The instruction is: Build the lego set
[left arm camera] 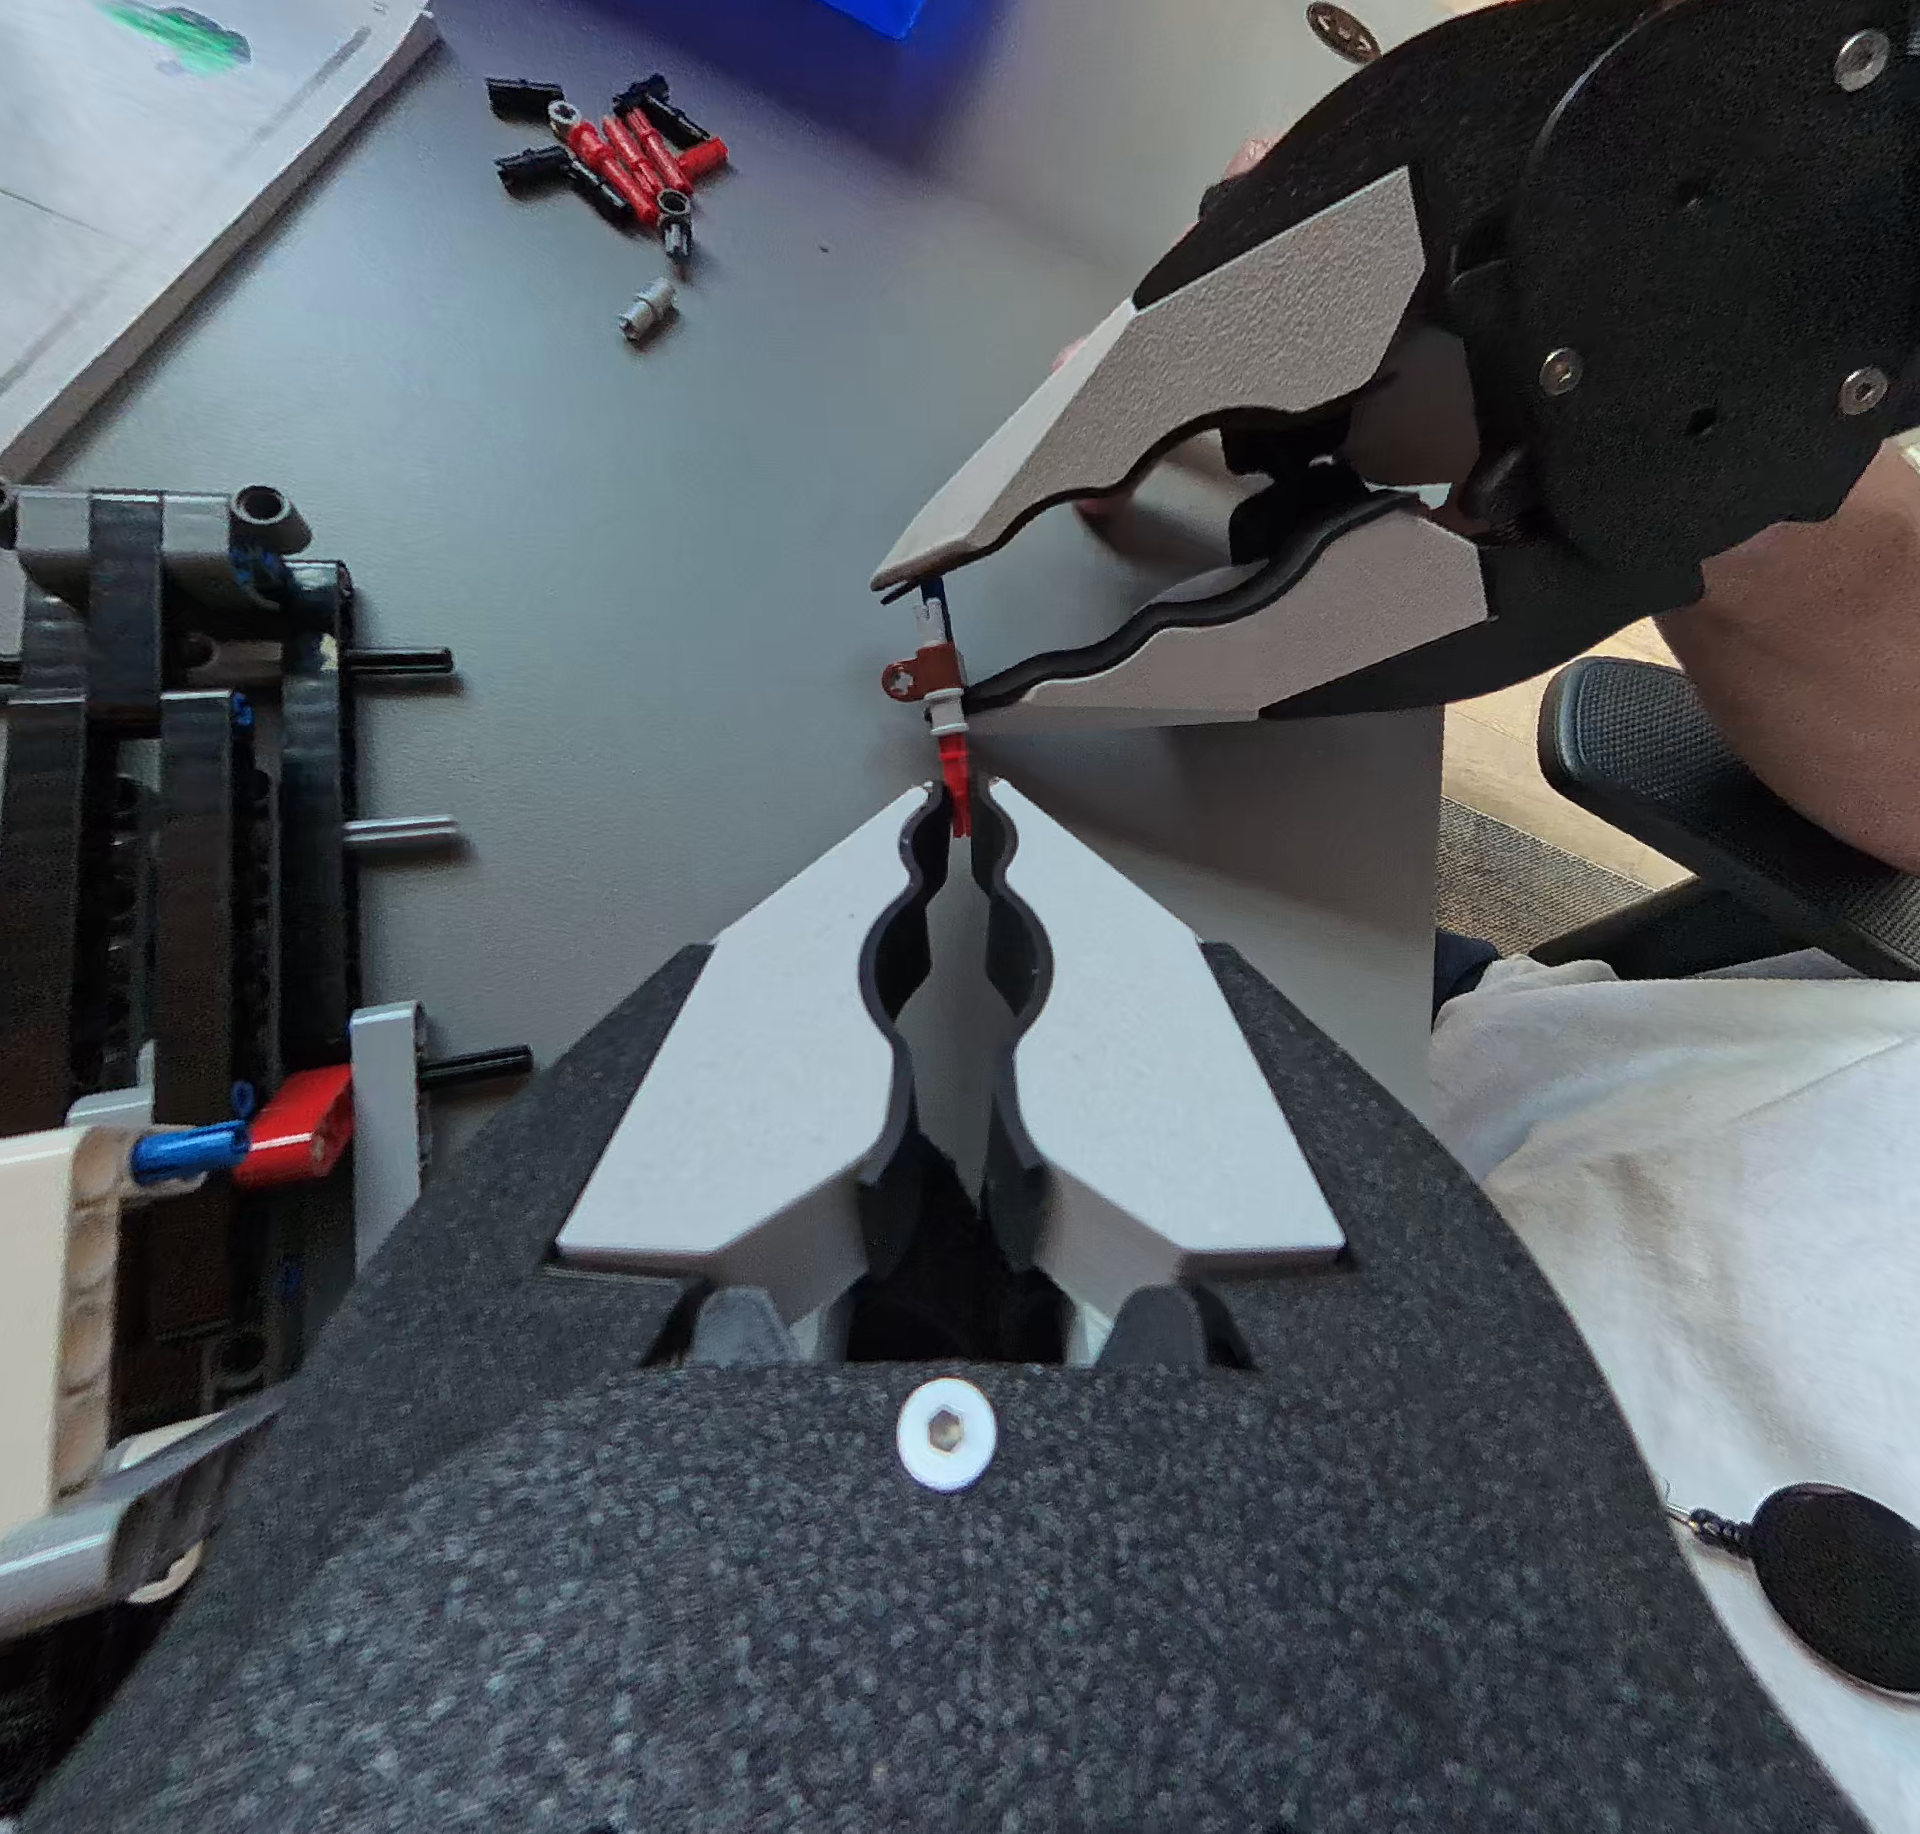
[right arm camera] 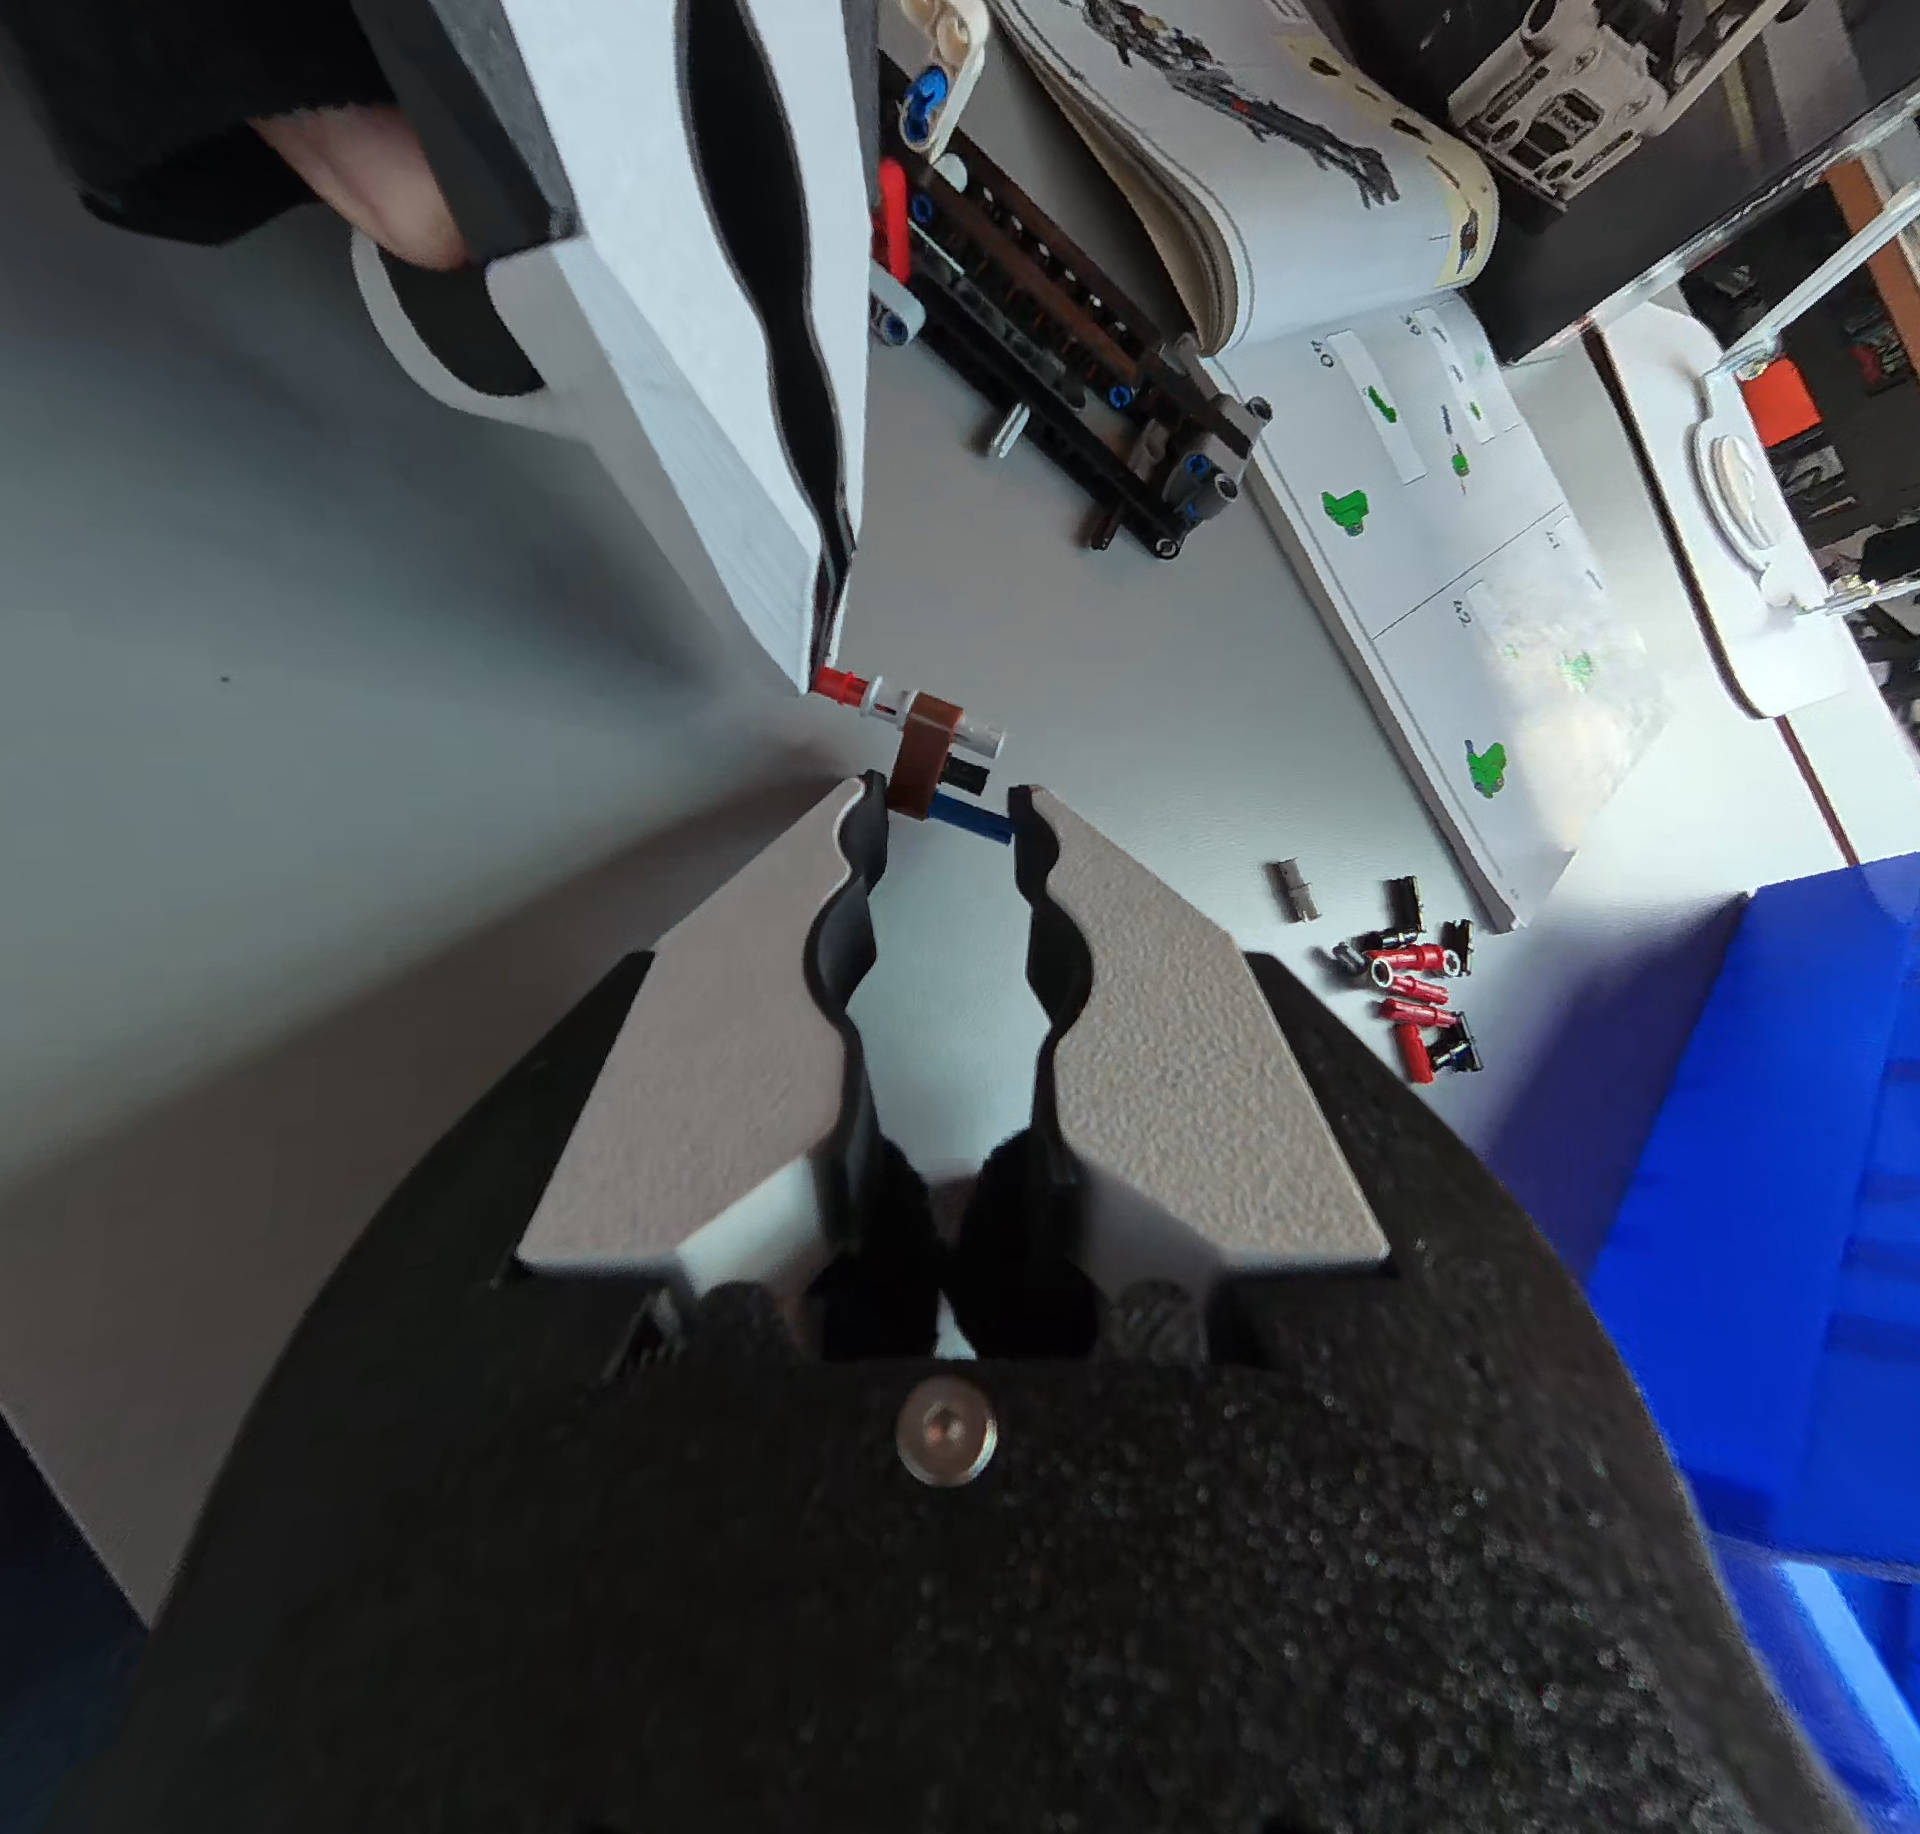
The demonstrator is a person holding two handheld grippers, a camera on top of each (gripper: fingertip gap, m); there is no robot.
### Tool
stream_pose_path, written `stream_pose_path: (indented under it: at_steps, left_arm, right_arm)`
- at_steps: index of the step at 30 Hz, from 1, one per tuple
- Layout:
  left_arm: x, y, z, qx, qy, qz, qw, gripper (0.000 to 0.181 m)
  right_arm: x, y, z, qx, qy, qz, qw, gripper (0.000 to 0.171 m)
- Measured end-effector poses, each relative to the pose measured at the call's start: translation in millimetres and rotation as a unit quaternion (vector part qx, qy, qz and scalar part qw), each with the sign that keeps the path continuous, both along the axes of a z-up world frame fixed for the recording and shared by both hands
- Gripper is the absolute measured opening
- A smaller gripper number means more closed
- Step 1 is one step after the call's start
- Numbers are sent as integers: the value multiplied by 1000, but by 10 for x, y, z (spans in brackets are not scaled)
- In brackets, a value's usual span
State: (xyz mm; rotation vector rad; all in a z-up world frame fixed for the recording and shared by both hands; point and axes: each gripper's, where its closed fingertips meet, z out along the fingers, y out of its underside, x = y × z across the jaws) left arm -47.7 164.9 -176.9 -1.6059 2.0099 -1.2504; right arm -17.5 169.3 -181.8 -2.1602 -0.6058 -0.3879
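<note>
A small sub-assembly is held in the air between both grippers: a brown connector with a blue pin, a black pin and a white-and-red pin. My left gripper is shut on the red pin end. My right gripper is shut across the brown connector and the blue pin. In the left wrist view the right gripper comes in from the upper right, with the connector at its tips. The black partly built frame lies at the left; it also shows in the right wrist view.
A pile of loose red and black pins and one grey bush lie on the grey table. An open instruction booklet lies beyond. A blue bin stands beside the pins. A chair is past the table edge. Only a small space, under 4 cm, lies between the two pairs of fingers. From the right gripper's tips to the grey bush is close to 9 centimetres.
</note>
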Motion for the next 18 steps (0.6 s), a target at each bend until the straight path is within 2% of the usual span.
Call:
stream_pose_path:
  at_steps: [8, 12, 18]
  left_arm:
    - [7, 14, 60, -37, -5, 4, 999, 2]
    - [-1, -23, 31, -30, 2, -3, 1000, 2]
    - [-3, -39, 13, -31, 8, -5, 999, 2]
  right_arm:
    - [-5, -11, 80, 6, 71, -28, 997, 25]
    - [-71, -25, 72, 11, 91, -33, 995, 35]
    - [-44, -26, 20, 21, 63, -50, 997, 23]
